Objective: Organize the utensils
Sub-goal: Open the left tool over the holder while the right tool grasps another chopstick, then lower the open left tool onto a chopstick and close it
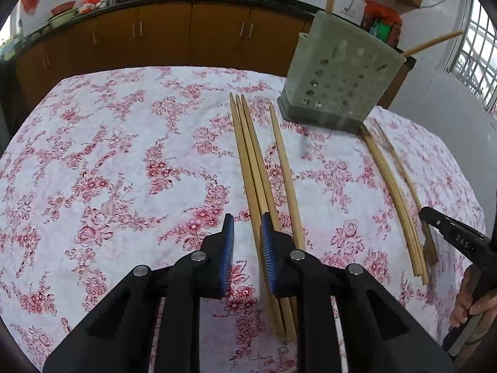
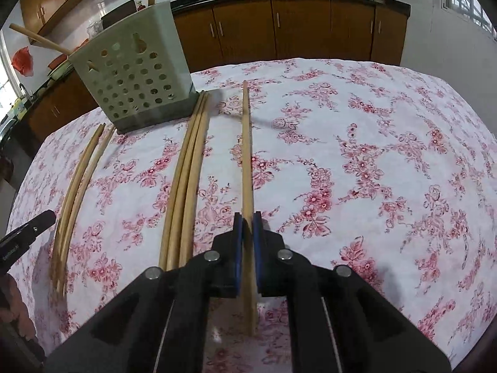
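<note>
Several wooden chopsticks lie on the flowered tablecloth (image 1: 108, 155). In the left wrist view my left gripper (image 1: 247, 227) is open; a bundle of three chopsticks (image 1: 251, 161) runs under its right finger, with a single chopstick (image 1: 285, 171) just right of it. A pale perforated utensil holder (image 1: 338, 74) stands at the back right with two chopsticks in it. In the right wrist view my right gripper (image 2: 247, 223) is shut on a single chopstick (image 2: 247, 155) that points away from me. The holder (image 2: 133, 68) stands at the back left there.
A curved group of chopsticks (image 1: 394, 192) lies right of the holder; it also shows in the right wrist view (image 2: 183, 180), with another pair (image 2: 77, 180) further left. Wooden cabinets (image 1: 161, 37) and a counter with pans stand behind the table.
</note>
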The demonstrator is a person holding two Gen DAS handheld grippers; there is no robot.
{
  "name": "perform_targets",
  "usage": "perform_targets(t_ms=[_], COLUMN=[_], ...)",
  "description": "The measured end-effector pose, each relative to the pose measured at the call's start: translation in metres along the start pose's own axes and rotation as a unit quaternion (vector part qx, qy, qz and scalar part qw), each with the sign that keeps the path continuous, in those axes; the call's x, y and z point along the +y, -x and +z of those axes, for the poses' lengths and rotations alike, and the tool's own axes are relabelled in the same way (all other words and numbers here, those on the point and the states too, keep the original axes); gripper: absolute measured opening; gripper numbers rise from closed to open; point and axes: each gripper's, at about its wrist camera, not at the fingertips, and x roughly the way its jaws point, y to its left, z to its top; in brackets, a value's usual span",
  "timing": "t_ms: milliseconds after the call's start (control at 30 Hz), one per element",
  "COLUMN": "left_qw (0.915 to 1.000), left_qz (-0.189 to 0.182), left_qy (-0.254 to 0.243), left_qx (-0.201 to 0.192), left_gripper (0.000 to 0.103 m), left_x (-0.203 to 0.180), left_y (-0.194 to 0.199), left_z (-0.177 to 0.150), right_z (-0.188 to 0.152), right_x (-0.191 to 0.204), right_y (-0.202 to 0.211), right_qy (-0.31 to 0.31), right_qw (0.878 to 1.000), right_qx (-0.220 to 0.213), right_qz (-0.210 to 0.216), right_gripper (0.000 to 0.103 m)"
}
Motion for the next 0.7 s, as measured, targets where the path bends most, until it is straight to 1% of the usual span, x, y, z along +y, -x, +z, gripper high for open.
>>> perform_targets(t_ms=[100, 200, 267, 300, 400, 433, 467, 533, 600, 700], left_qw=[1.0000, 0.9998, 0.9998, 0.9998, 0.9990, 0.9988, 0.9987, 0.9988, 0.9986, 0.9978], left_qz=[0.001, 0.012, 0.012, 0.014, 0.031, 0.036, 0.039, 0.040, 0.051, 0.066], left_qy=[-0.005, -0.018, -0.016, -0.016, -0.031, -0.033, -0.033, -0.026, -0.015, 0.010], left_qx=[0.007, 0.002, 0.003, 0.006, -0.001, -0.003, -0.003, -0.003, -0.002, -0.005], left_gripper=[0.018, 0.018, 0.017, 0.015, 0.015, 0.014, 0.009, 0.008, 0.008, 0.008], left_x=[-0.003, -0.008, -0.008, -0.008, -0.014, -0.015, -0.014, -0.009, 0.002, 0.025], left_y=[-0.003, -0.003, -0.004, -0.006, -0.007, -0.008, -0.008, -0.010, -0.010, -0.009], left_z=[-0.002, -0.003, -0.003, -0.003, -0.004, -0.003, -0.003, 0.001, 0.005, 0.011], right_z=[0.000, -0.002, -0.004, -0.004, -0.007, -0.007, -0.007, -0.007, -0.005, 0.001], right_x=[0.001, 0.002, 0.005, 0.007, 0.011, 0.012, 0.012, 0.014, 0.012, 0.001], right_y=[0.001, 0.002, 0.002, 0.002, 0.003, 0.003, 0.003, 0.002, 0.001, -0.002], right_qy=[0.004, 0.014, 0.024, 0.027, 0.037, 0.039, 0.040, 0.050, 0.055, 0.041], right_qw=[1.000, 1.000, 1.000, 1.000, 0.999, 0.999, 0.999, 0.999, 0.998, 0.998], right_qx=[-0.001, -0.003, -0.003, -0.003, -0.006, -0.007, -0.007, -0.009, -0.011, -0.017], right_qz=[-0.002, -0.007, -0.011, -0.009, -0.010, -0.011, -0.012, -0.017, -0.023, -0.036], right_gripper=[0.008, 0.009, 0.009, 0.010, 0.012, 0.012, 0.012, 0.010, 0.009, 0.008])
